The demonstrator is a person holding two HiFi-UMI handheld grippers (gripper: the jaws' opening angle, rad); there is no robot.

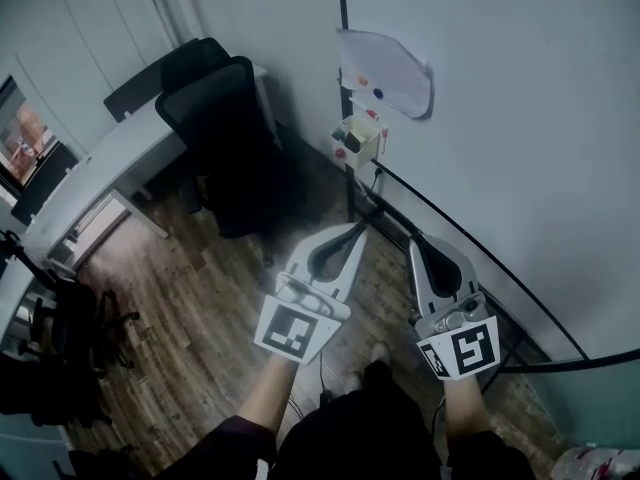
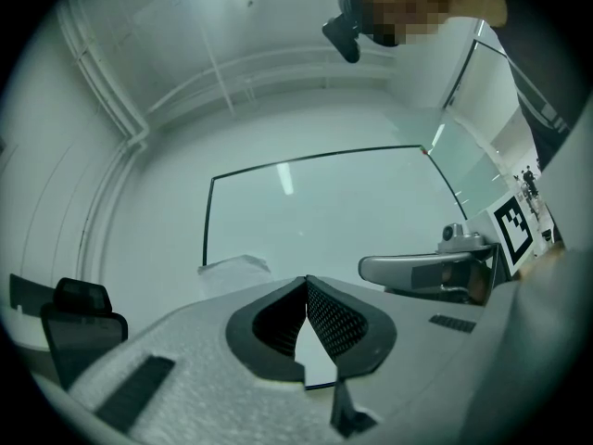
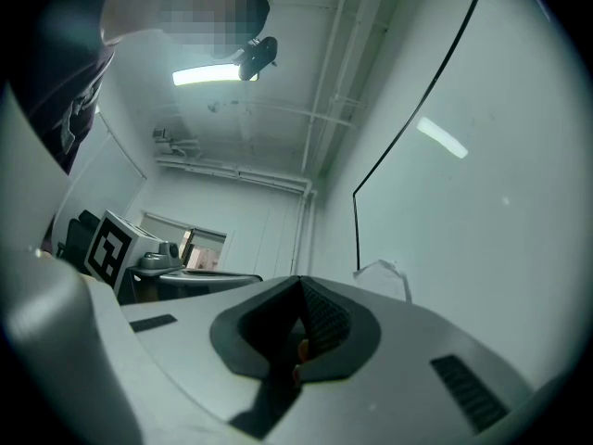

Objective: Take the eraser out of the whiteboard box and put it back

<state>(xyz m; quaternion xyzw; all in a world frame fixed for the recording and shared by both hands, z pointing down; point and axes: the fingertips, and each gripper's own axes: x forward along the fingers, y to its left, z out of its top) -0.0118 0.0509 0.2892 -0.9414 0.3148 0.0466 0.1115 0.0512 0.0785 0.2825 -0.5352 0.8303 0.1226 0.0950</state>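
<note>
Wooden floor [image 1: 200, 298], black office chair [image 1: 225, 118], white desk [image 1: 110, 163], whiteboard [image 1: 520, 138]; left gripper [image 1: 361, 227] and right gripper [image 1: 415, 240] jaws together, empty.

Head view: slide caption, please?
Shut left tool and shut right tool point toward the whiteboard box at the whiteboard edge.

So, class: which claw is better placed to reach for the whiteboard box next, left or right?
Probably left. In the head view the left claw points toward the whiteboard box with its tip nearer; the right claw sits farther aside. Both are shut.
</note>
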